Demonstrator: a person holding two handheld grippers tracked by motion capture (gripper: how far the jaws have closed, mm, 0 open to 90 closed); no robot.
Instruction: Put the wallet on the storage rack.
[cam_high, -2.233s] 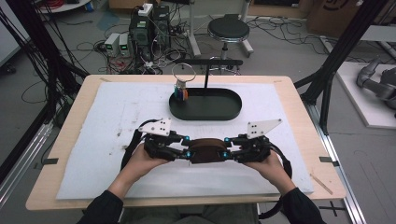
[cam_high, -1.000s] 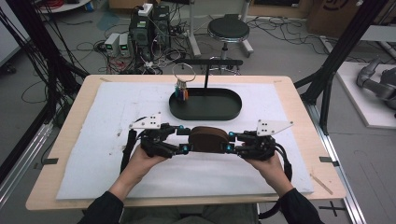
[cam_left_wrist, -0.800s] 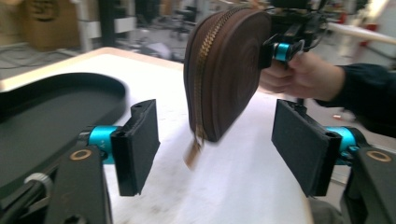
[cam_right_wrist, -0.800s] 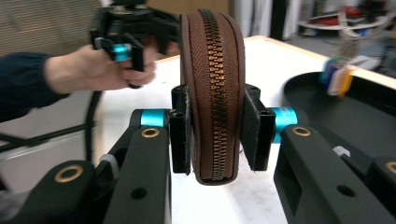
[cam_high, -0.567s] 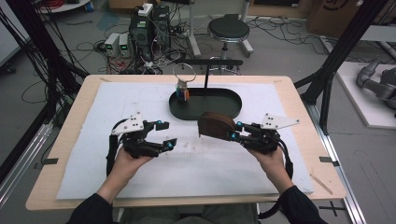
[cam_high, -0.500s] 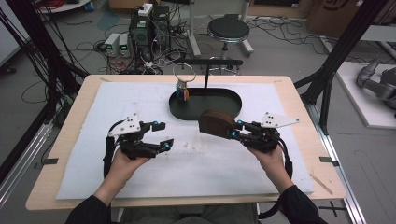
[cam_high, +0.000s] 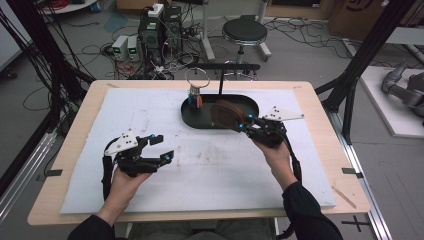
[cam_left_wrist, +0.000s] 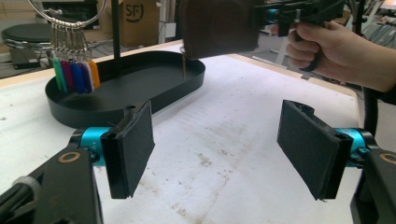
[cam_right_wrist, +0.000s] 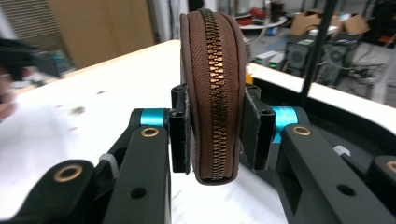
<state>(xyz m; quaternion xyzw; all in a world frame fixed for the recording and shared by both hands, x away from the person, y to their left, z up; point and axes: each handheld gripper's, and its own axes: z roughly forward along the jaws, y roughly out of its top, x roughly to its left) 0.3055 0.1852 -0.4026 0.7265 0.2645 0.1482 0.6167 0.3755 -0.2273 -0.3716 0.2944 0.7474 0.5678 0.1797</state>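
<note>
Over tray (cam_high: 197, 120): right gripper (cam_high: 243, 123) carried clamped brown pouch (cam_high: 226, 113) there; left gripper (cam_high: 163, 148) let go, fingers apart.

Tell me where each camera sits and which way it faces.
High view: above the table's near edge, looking forward and down; both forearms, left gripper, right gripper.
Left gripper view: on that gripper, over its open jaws toward the black tray; the other hand.
Right gripper view: along jaws clamping the brown zip pouch.
All three share the pouch and tray.
</note>
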